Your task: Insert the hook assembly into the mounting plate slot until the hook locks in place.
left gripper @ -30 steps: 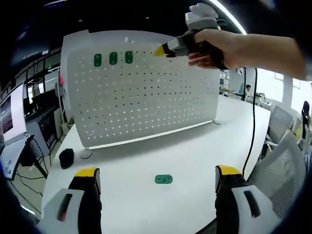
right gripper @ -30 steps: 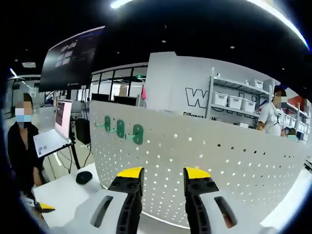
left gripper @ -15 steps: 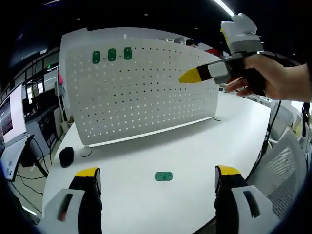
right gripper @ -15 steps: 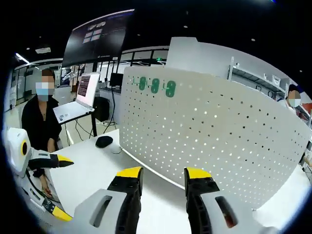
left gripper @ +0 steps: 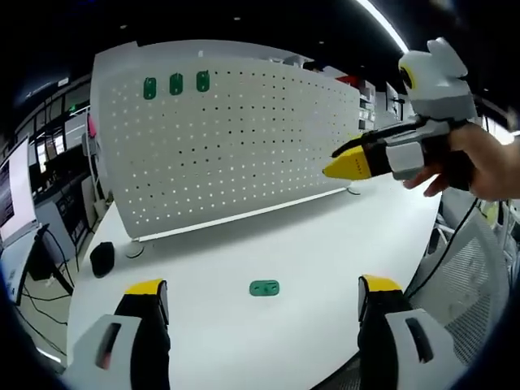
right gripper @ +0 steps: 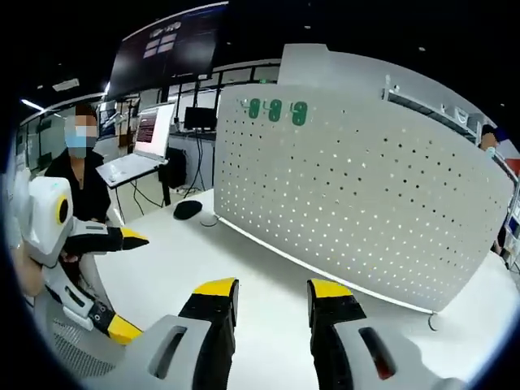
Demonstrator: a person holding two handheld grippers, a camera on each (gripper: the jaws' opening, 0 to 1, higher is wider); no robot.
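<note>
Broadly: white bench (left gripper: 325,244), mostly bare, in an open-plan office with a dark ceiling and strip lights. Upright on the bench, white perforated mounting plate (left gripper: 227,138), with three green hooks (left gripper: 175,84) in a row near its upper left corner. Flat on the bench in front of the plate, well apart from it, one green hook assembly (left gripper: 264,288). Near the plate's left foot, a dark mouse-like object (left gripper: 101,258). Left claw (left gripper: 264,299) low over the near bench edge, jaws wide apart, holding nothing, the hook assembly lying between and just beyond them. Right claw (right gripper: 271,291) in its own view with jaws a narrow gap apart, empty, above bare bench and facing the plate; seen also from the left gripper view, carried in a hand (left gripper: 479,162). Beyond the bench, desks with monitors (right gripper: 153,128), a seated person (right gripper: 81,175), a large dark screen (right gripper: 171,49) overhead, shelving (right gripper: 439,110) behind the plate.
</note>
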